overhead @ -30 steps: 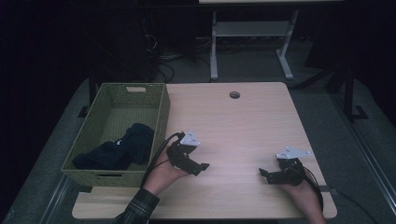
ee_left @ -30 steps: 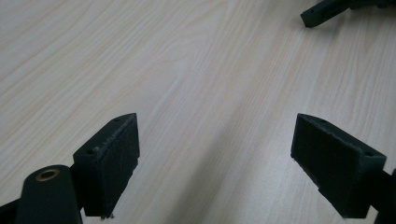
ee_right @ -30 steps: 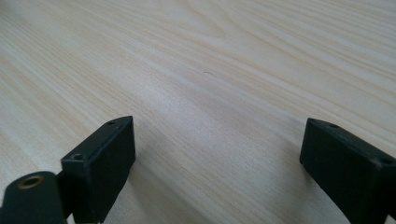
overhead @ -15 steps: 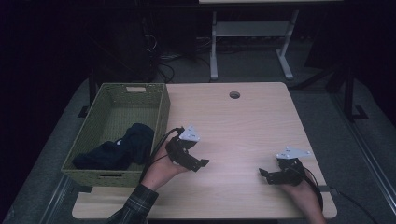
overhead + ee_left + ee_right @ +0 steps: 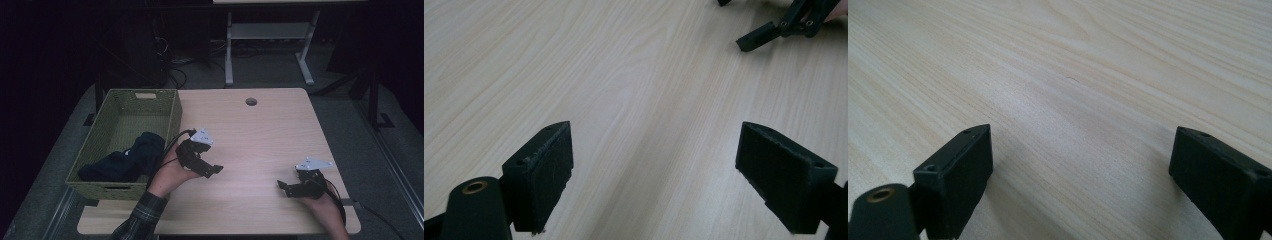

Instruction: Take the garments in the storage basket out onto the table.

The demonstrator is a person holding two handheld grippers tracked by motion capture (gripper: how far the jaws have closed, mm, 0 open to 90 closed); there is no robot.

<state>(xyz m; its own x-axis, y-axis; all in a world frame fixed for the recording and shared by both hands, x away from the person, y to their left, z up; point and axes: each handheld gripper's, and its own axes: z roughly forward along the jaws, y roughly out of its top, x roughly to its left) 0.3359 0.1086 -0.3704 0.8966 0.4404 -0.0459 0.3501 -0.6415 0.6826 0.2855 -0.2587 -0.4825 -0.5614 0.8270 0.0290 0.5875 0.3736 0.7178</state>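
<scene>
Hardly anything has shifted: the left gripper [image 5: 207,169] has edged slightly toward the table's middle, while the right gripper [image 5: 287,187] stays near the front right edge. Both hover over bare wood with jaws spread wide, holding nothing. One wooden table [image 5: 260,135] carries one woven basket [image 5: 172,117] at its left, with one dark cloth [image 5: 125,159] inside.

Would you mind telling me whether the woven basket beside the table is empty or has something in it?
Not empty. The green woven basket holds dark crumpled cloth bunched at its near end; the far end shows bare bottom.
</scene>
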